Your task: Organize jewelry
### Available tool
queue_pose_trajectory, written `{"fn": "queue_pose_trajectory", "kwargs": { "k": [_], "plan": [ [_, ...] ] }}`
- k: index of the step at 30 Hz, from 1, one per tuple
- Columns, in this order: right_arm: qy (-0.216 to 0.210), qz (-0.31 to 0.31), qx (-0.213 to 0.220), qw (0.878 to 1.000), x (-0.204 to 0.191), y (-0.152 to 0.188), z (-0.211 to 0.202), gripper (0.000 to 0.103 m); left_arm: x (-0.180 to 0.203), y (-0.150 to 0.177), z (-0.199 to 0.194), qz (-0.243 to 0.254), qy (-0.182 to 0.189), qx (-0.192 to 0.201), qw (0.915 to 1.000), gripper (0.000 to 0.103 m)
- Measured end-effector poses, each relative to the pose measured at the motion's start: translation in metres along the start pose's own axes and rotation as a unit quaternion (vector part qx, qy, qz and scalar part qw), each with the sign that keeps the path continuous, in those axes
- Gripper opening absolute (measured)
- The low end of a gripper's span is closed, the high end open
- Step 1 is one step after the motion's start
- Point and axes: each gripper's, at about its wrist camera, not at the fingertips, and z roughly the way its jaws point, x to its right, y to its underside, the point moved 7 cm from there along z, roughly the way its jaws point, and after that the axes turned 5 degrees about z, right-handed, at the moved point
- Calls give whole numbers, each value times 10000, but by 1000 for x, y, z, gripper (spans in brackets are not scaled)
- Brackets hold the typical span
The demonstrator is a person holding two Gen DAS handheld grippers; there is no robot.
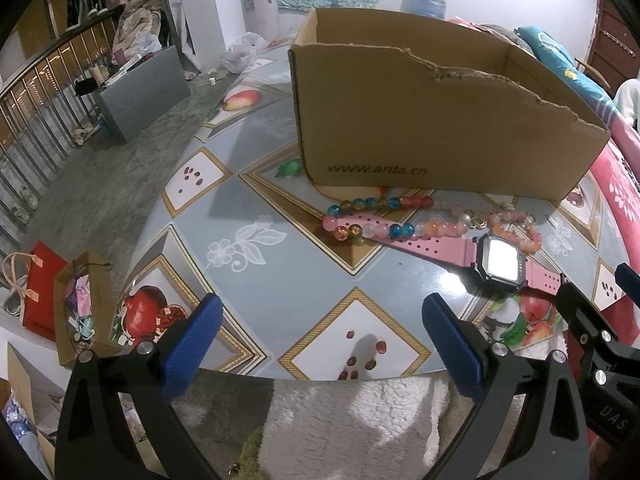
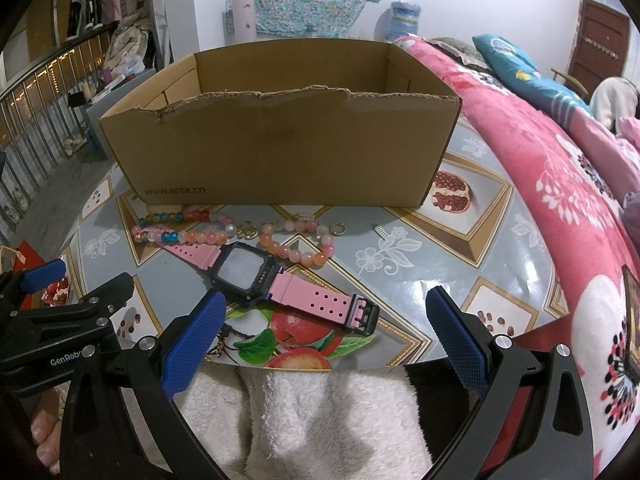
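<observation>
An open cardboard box (image 1: 420,120) (image 2: 280,148) stands at the back of the patterned table. In front of it lie a multicoloured bead bracelet (image 1: 376,216) (image 2: 180,226), a pink-orange bead bracelet (image 1: 516,228) (image 2: 296,244), a pink-strapped watch with a black case (image 1: 500,260) (image 2: 244,270), a gold ornament (image 2: 246,231), a small gold ring (image 2: 338,229) and a small silver clip (image 2: 382,232). My left gripper (image 1: 322,344) is open and empty at the table's near edge, left of the watch. My right gripper (image 2: 326,330) is open and empty, just short of the watch strap.
The table (image 1: 240,240) has a glossy fruit-pattern cover. A pink floral quilt (image 2: 560,184) lies along the right side. A white fleece cloth (image 2: 320,420) hangs below the near edge. Paper bags (image 1: 60,300) stand on the floor at left, by a railing (image 1: 36,112).
</observation>
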Motion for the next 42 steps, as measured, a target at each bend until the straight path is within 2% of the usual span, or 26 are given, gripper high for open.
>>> {"fn": "queue_pose_trajectory", "kwargs": {
  "k": [19,24,30,37,39,42],
  "plan": [
    [-41,-17,46,10000,-2,0,-1,96,-4,0,3,-7,-116,35,9999,97],
    [121,-119,96,9998,2,-3,-1,96,-6,1,6,12,-100,48,9999,97],
    [-180,-159,295,9993,12,-4,-4,96,-9,0,9,64,-36,161,9998,97],
    [-856,-730,677,9913,1,-1,-15,96,-14,-6,10,55,401,566,9976,97],
    [-1016,-968,748,9873,-8,1,-16,96,-15,-10,8,70,722,751,9945,97],
    [-1302,-1278,733,9805,-24,4,-15,90,-19,-15,10,-120,1108,750,9909,97]
  ]
}}
